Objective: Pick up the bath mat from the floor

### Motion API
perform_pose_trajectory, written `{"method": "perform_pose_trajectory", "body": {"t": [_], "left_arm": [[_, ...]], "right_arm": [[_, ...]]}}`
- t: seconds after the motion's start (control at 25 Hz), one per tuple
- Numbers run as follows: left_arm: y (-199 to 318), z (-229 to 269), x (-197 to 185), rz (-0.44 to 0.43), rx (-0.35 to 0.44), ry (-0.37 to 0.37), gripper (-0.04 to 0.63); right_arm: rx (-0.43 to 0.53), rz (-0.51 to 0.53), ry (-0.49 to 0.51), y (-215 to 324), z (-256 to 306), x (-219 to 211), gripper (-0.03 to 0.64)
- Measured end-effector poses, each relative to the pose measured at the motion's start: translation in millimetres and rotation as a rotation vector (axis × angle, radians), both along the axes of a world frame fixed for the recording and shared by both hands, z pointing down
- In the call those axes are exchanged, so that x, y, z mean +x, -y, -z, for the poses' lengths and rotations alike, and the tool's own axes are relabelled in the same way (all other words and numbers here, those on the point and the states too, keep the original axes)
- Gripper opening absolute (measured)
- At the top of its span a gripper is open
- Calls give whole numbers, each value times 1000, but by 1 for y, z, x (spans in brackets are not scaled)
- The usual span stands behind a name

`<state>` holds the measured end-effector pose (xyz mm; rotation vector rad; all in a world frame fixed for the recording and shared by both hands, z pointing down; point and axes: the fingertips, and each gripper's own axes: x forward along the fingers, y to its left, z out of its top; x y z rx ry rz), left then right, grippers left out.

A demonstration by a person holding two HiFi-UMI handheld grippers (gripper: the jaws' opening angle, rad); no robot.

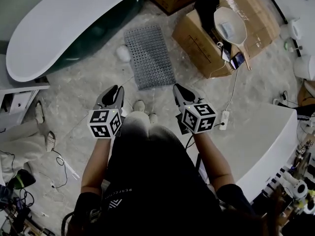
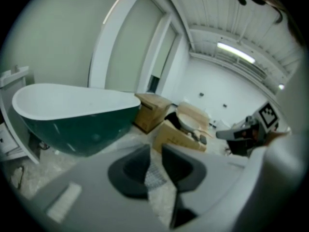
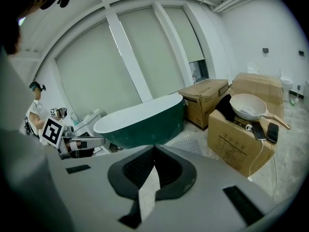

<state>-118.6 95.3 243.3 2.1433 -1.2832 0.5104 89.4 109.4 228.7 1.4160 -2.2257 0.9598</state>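
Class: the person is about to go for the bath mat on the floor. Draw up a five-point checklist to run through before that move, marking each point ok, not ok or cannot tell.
1. Bath mat in view, lying flat on the floor: ok.
2. Nothing resting on top of the mat: ok.
3. Left tongs apart and empty, ready to close on an edge: ok.
4. Right tongs apart: not ok; the tips meet, with nothing between them.
5. Tongs down at the mat's near edge: not ok; both are held above the floor, short of it.
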Motion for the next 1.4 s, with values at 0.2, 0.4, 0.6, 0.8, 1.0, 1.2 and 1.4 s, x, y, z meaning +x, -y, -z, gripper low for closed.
{"method": "perform_pose_trajectory", "body": {"t": [0.2, 0.4, 0.6, 0.8, 1.0, 1.2, 1.4], "left_arm": [[28, -25, -11, 0, -50, -29, 110], [47, -48, -11, -11, -100, -39, 148], [55, -68, -5, 14, -141, -70, 166], [70, -100, 6, 69, -149, -86, 176], [82, -160, 17, 62, -198, -48, 176], [87, -225, 28, 118, -264, -100, 170], [90, -301, 30, 116, -314, -54, 170]], "right_arm": [[-18, 4, -24, 24, -13, -16, 0], [-33, 5, -38, 42, -27, -23, 0], [-67, 43, -42, 57, -52, -21, 0], [-80, 77, -74, 86, -93, -11, 0], [-106, 127, -79, 106, -138, -14, 0], [-129, 188, -106, 116, -193, -15, 0], [-150, 185, -115, 129, -254, -5, 0]]}}
